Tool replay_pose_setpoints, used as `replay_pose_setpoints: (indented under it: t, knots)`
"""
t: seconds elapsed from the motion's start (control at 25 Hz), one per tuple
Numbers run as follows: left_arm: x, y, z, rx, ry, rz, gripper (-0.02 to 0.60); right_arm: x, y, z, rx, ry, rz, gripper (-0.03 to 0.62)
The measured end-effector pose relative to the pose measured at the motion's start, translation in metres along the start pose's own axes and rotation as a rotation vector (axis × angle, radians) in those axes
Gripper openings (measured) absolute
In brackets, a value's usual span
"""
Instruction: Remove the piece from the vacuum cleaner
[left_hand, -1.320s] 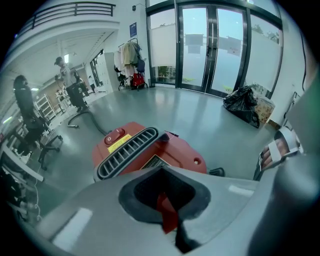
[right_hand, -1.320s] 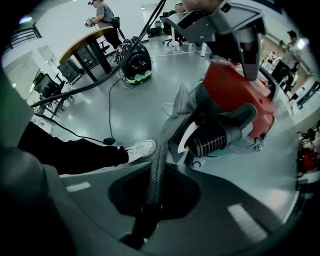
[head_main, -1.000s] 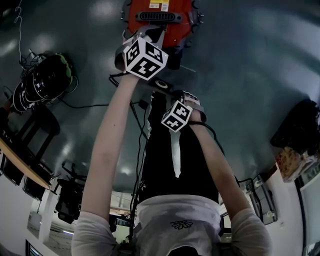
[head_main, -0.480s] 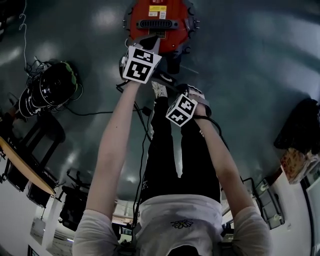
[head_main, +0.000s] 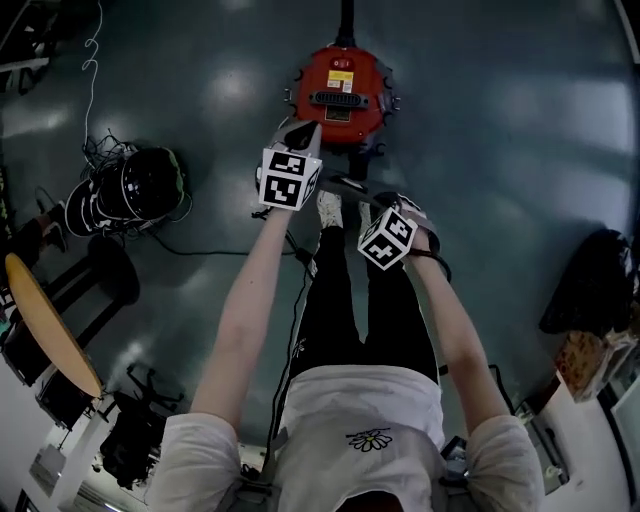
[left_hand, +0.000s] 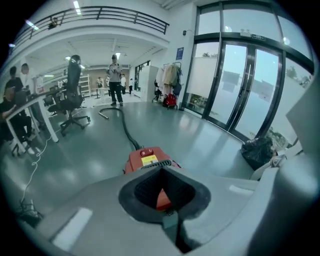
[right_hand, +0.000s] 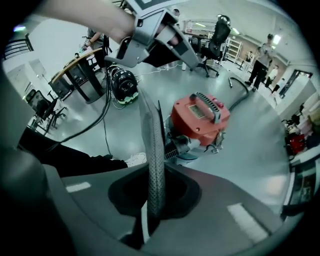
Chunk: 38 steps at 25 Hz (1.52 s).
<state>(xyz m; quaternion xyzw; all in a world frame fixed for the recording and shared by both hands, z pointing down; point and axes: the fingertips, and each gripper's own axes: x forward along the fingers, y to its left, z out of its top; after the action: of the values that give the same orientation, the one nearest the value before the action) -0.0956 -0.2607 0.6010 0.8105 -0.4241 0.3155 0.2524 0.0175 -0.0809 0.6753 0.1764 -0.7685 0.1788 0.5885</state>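
We are drawing back from the red vacuum cleaner (head_main: 340, 95) at twelve o'clock; our right gripper (right_hand: 152, 197) is clamping the mesh piece (right_hand: 151, 145), keeping it clear, while our left gripper (left_hand: 162, 192) is hanging closed, empty.

The head view looks steeply down from above the person (head_main: 365, 430) onto the floor (head_main: 520, 150), with the red vacuum cleaner (head_main: 342, 92) far off at upper centre. Both gripper views share this machine from low and nearer: the left shows it at lower centre, the right at centre right.
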Motion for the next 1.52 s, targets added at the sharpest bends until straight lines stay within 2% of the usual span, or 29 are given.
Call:
replay_pose_setpoints:
  t: [0.2, 0.4, 0.52, 0.8, 0.92, 1.0, 1.08, 1.2, 1.28, 1.52]
  knots:
    - [-0.065, -0.004, 0.055, -0.094, -0.12, 0.047, 0.003, -0.075, -0.033, 0.046, 0.015, -0.082, -0.096, 0.037]
    - [-0.136, -0.018, 0.092, -0.134, -0.204, 0.091, 0.003, -0.159, -0.057, 0.09, -0.018, -0.211, -0.214, 0.037]
    - [-0.179, -0.011, 0.117, -0.168, -0.277, 0.139, 0.003, -0.206, -0.07, 0.12, -0.056, -0.29, -0.282, 0.037]
    - [-0.249, 0.005, 0.166, -0.144, -0.424, 0.194, 0.003, -0.298, -0.091, 0.188, -0.061, -0.486, -0.477, 0.037]
    - [-0.267, -0.001, 0.192, -0.094, -0.475, 0.192, 0.003, -0.338, -0.109, 0.206, -0.003, -0.563, -0.546, 0.037]
    - [-0.28, -0.011, 0.207, -0.115, -0.527, 0.149, 0.003, -0.368, -0.115, 0.212, 0.074, -0.625, -0.559, 0.037]
    - [-0.299, -0.025, 0.22, -0.132, -0.598, 0.106, 0.003, -0.402, -0.116, 0.213, 0.196, -0.723, -0.539, 0.037]
    - [-0.33, -0.048, 0.23, -0.073, -0.687, 0.131, 0.003, -0.447, -0.111, 0.201, 0.386, -0.908, -0.466, 0.037]
    - [-0.342, -0.054, 0.231, -0.059, -0.722, 0.164, 0.003, -0.465, -0.107, 0.19, 0.465, -0.999, -0.42, 0.037]
    - [-0.361, -0.057, 0.249, 0.006, -0.785, 0.187, 0.003, -0.487, -0.101, 0.184, 0.46, -1.058, -0.457, 0.035]
